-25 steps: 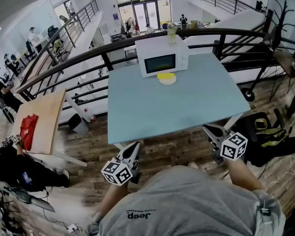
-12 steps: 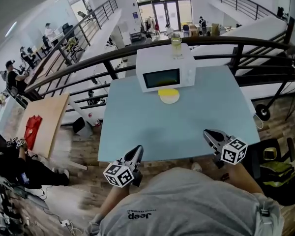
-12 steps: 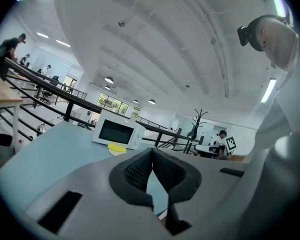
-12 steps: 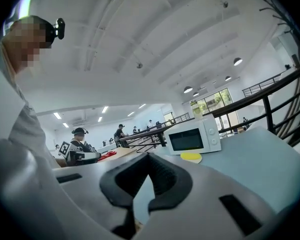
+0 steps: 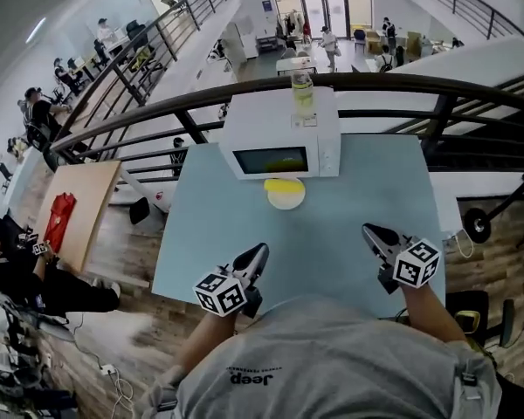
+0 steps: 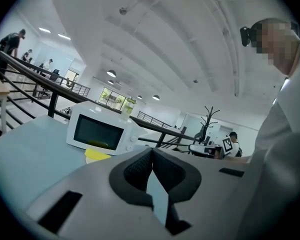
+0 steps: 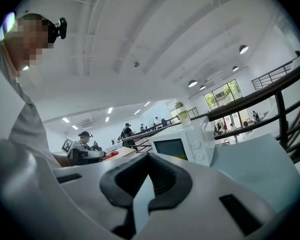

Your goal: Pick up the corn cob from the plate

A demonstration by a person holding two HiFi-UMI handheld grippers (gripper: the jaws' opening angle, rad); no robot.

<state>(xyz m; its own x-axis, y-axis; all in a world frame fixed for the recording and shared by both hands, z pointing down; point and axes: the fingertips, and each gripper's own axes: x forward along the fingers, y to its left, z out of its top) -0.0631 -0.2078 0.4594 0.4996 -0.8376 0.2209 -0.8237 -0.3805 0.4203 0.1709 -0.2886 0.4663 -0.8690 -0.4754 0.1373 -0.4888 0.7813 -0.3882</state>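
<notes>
While left gripper [image 5: 258,251] and right gripper [image 5: 368,230] are hanging shut, corn cob [image 5: 282,184] is lying far across the table

With jaws pressed together on nothing, the left gripper is hovering over the near edge of the pale blue table [image 5: 367,182]. The right gripper is doing likewise, closed and empty. Both are pointing toward the far side. Well apart from them, the corn cob is lying on a cream plate [image 5: 287,202], just in front of the white microwave [image 5: 279,138]. A bottle [image 5: 303,94] is standing on top of the microwave.

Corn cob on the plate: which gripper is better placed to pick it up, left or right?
Left, probably: in the head view the left gripper is nearer the plate and corn cob than the right gripper. Both are shut.
</notes>
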